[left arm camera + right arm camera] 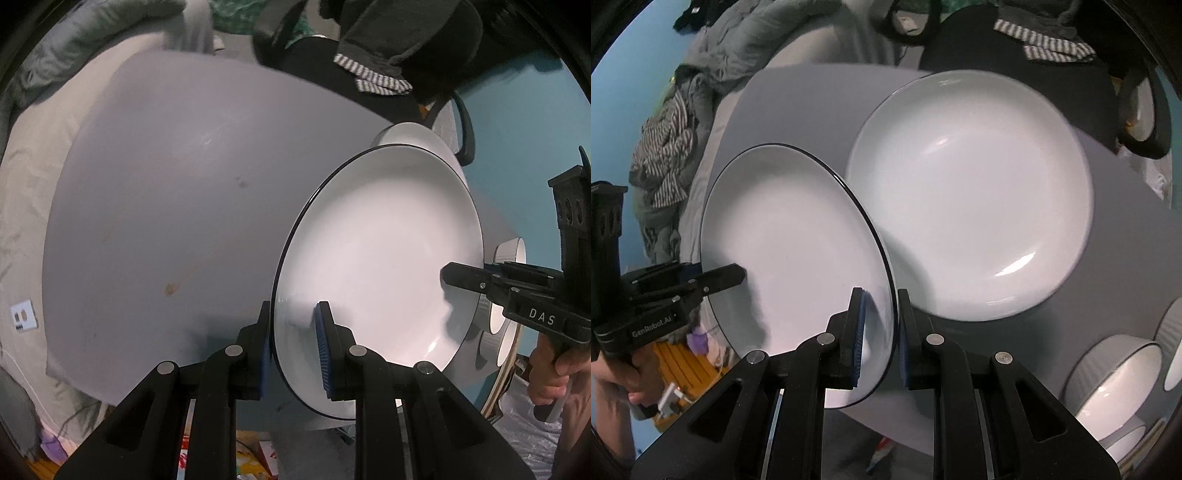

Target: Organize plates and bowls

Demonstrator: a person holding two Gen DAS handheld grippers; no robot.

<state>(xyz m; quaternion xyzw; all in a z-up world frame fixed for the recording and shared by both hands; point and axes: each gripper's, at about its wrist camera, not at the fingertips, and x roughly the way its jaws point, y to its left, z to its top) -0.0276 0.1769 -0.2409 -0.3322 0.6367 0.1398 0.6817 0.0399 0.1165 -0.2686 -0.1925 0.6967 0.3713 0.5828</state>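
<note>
You're mid-carry: your left tool [293, 347] and right tool [879, 339] each pinch opposite rims of one dark-rimmed plate [380, 266], held clear of the bench [166, 203] and tilted, face up. Next, level it over the second plate [971, 192] beyond your right tool, rims aligned; round, it has no long axis.

Lighting was dim and cool. Small glare streaks sat on the plate [967, 192]. Soft shadows fell on the desk [166, 221]. Fisheye bending and dark vignetting ringed both views; far clutter looked blurred.
</note>
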